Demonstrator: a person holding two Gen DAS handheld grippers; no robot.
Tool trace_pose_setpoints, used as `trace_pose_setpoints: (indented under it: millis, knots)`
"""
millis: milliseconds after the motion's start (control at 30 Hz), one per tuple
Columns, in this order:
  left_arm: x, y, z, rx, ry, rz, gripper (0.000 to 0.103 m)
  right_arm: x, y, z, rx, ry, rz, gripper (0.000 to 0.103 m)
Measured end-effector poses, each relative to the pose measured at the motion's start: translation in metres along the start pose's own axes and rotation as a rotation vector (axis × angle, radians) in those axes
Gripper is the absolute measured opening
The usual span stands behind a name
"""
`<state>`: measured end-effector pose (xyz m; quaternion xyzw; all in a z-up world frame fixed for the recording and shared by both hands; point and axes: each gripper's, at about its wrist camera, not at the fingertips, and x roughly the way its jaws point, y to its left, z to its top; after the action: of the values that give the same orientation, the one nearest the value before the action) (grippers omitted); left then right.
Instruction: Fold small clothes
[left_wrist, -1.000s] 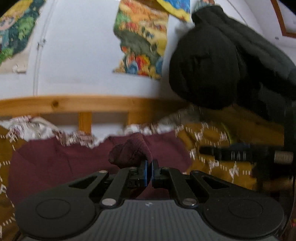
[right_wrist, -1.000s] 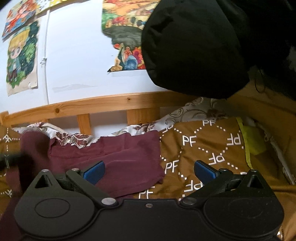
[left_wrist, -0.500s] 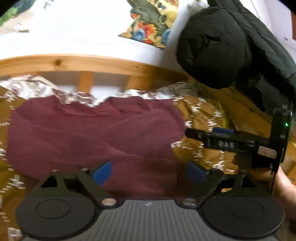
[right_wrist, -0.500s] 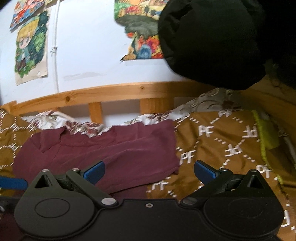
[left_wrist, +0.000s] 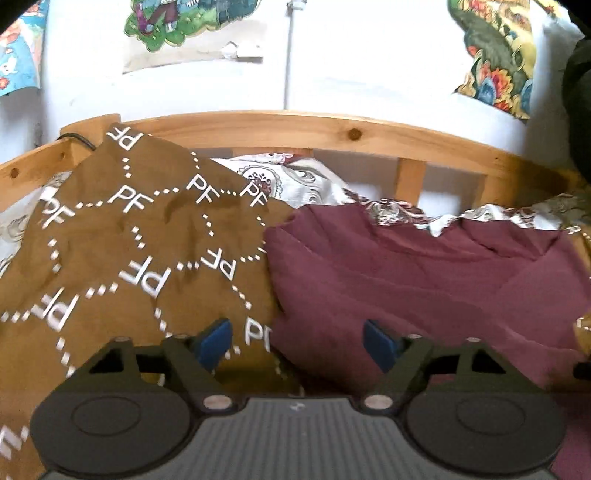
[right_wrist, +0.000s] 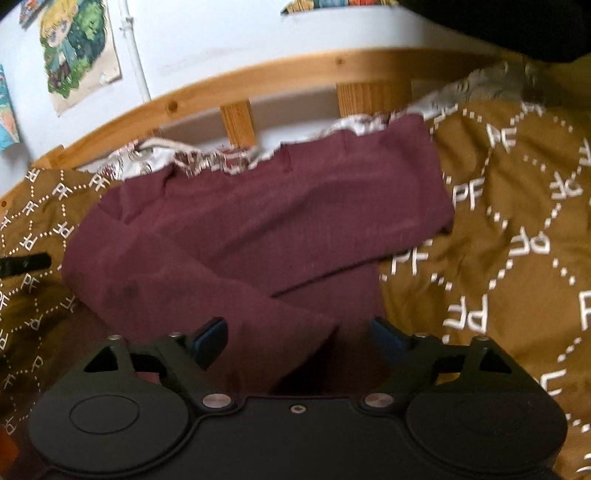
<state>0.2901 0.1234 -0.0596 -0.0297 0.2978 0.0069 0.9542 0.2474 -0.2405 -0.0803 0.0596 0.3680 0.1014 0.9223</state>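
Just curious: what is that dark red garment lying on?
The dark red garment lies on a brown blanket printed PF; patterned white bedding shows behind. What is directly beneath it is covered.

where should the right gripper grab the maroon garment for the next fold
Take the maroon garment at its near edge, coming in low from the front. That edge lies loose between the right gripper fingers, whose jaws are closing.

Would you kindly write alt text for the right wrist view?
A maroon garment lies partly folded on a brown patterned blanket. The right hand-held gripper hovers over its near edge, jaws closing with nothing pressed between them. A wooden bed rail runs behind.
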Motion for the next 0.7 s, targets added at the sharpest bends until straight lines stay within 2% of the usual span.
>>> trace_pose_setpoints:
  millis: [167, 200, 233, 300, 333, 367, 400, 500, 600, 700]
  knots:
    - [0.03, -0.001, 0.005, 0.051, 0.024, -0.064, 0.072, 0.009, 0.0, -0.004, -0.018, 0.018, 0.012, 0.081]
    - [0.036, -0.002, 0.004, 0.057, 0.051, -0.067, 0.062, 0.01, 0.0, -0.004, -0.018, 0.024, 0.012, 0.079]
    - [0.046, -0.004, 0.002, 0.058, 0.097, -0.054, 0.047, 0.012, 0.0, -0.004, -0.019, 0.027, 0.014, 0.078]
    - [0.056, 0.0, 0.001, 0.013, 0.156, -0.027, 0.036, 0.014, 0.001, -0.005, -0.02, 0.038, 0.007, 0.077]
    - [0.055, 0.005, 0.001, -0.041, 0.155, -0.059, 0.019, 0.016, 0.001, -0.005, -0.021, 0.044, 0.004, 0.077]
    - [0.053, 0.01, 0.001, -0.091, 0.155, -0.089, 0.013, 0.016, 0.001, -0.006, -0.021, 0.047, 0.001, 0.077]
    - [0.051, 0.014, 0.003, -0.133, 0.155, -0.095, 0.011, 0.017, 0.001, -0.006, -0.021, 0.048, 0.0, 0.077]
    - [0.044, 0.022, 0.006, -0.228, 0.149, -0.047, 0.01, 0.016, 0.002, -0.007, -0.029, 0.051, 0.001, 0.076]
    - [0.051, 0.023, 0.002, -0.217, 0.175, 0.004, 0.01, 0.016, 0.004, -0.009, -0.043, 0.058, 0.003, 0.075]
    - [0.051, 0.02, -0.002, -0.226, 0.171, 0.002, 0.014, 0.018, 0.007, -0.011, -0.059, 0.067, 0.0, 0.074]
